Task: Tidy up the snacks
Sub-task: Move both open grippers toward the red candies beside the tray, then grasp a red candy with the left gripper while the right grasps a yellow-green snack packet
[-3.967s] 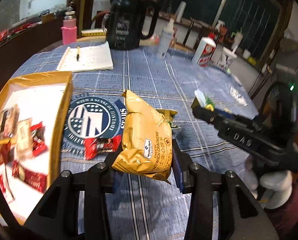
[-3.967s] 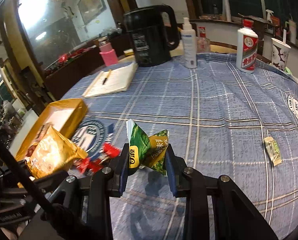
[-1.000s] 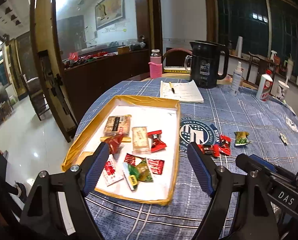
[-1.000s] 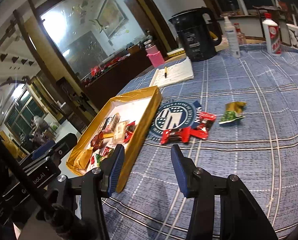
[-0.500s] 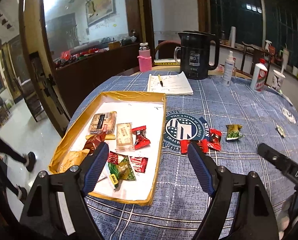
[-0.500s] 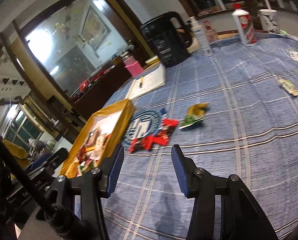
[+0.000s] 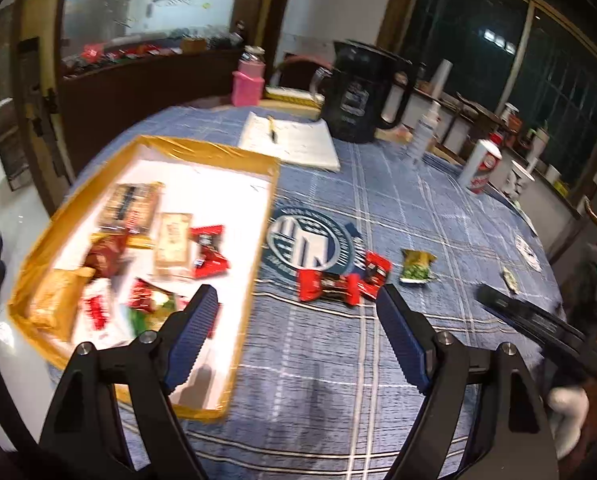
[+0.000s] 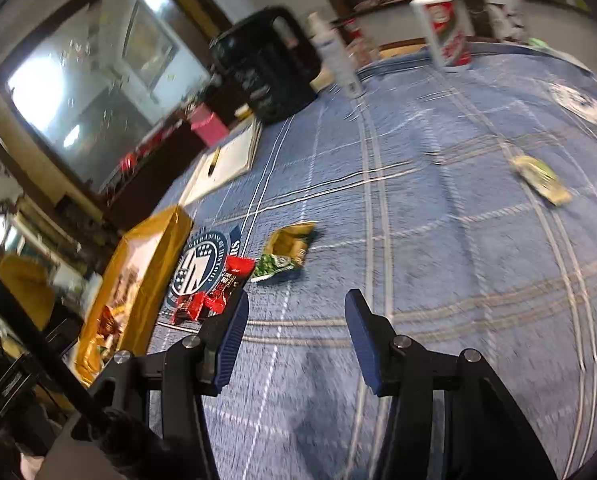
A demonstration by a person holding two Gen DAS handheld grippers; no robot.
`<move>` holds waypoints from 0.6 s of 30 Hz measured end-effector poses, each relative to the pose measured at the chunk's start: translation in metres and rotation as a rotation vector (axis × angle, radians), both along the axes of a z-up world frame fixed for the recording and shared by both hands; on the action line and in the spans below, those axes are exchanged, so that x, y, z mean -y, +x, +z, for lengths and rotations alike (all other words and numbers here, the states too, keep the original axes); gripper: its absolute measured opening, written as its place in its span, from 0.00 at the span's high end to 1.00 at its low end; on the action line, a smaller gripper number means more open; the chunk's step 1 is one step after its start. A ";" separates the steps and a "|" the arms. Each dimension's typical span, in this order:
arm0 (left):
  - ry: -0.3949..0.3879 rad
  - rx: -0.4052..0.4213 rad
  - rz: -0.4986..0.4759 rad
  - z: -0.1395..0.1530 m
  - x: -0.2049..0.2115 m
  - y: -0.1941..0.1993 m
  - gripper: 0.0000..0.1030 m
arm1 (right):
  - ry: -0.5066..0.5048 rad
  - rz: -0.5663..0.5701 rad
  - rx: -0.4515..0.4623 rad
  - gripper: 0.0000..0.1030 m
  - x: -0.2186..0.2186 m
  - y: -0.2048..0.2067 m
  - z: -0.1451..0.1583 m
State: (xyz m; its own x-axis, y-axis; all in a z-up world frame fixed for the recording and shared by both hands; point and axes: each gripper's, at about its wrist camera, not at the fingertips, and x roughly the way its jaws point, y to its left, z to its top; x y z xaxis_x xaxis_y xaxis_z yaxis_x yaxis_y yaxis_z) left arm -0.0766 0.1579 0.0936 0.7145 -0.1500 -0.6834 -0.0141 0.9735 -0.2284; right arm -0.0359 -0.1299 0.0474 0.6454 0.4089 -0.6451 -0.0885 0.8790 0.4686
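A gold-rimmed tray (image 7: 202,150) with a white floor holds several wrapped snacks, among them a yellow cracker bag (image 7: 54,306). On the blue checked cloth to its right lie red candies (image 7: 338,282), a green-and-yellow packet (image 7: 416,266) and a small green packet (image 7: 510,278). My left gripper (image 7: 295,296) hangs open and empty above the tray's near right corner. My right gripper (image 8: 297,300) is over the cloth with its jaws opening and nothing between them. The green-and-yellow packet (image 8: 286,252) and the red candies (image 8: 218,288) lie just ahead of it to the left. The small packet (image 8: 542,178) lies far right.
At the back of the round table stand a black kettle (image 7: 358,96), an open notebook with a pen (image 7: 290,142), a pink bottle (image 7: 250,80), a white spray bottle (image 7: 424,132), a red-and-white bottle (image 7: 480,166) and a paper cup (image 7: 518,178). The table edge drops off left of the tray.
The cracker bag and the green packet held four seconds ago now lie in the tray, and both grippers are empty. Over the last second both swung right towards the loose snacks; the right one rolled.
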 end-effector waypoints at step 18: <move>-0.081 -0.195 -0.222 -0.028 0.033 0.090 0.20 | -0.252 0.052 -0.052 0.65 -0.068 0.083 -0.028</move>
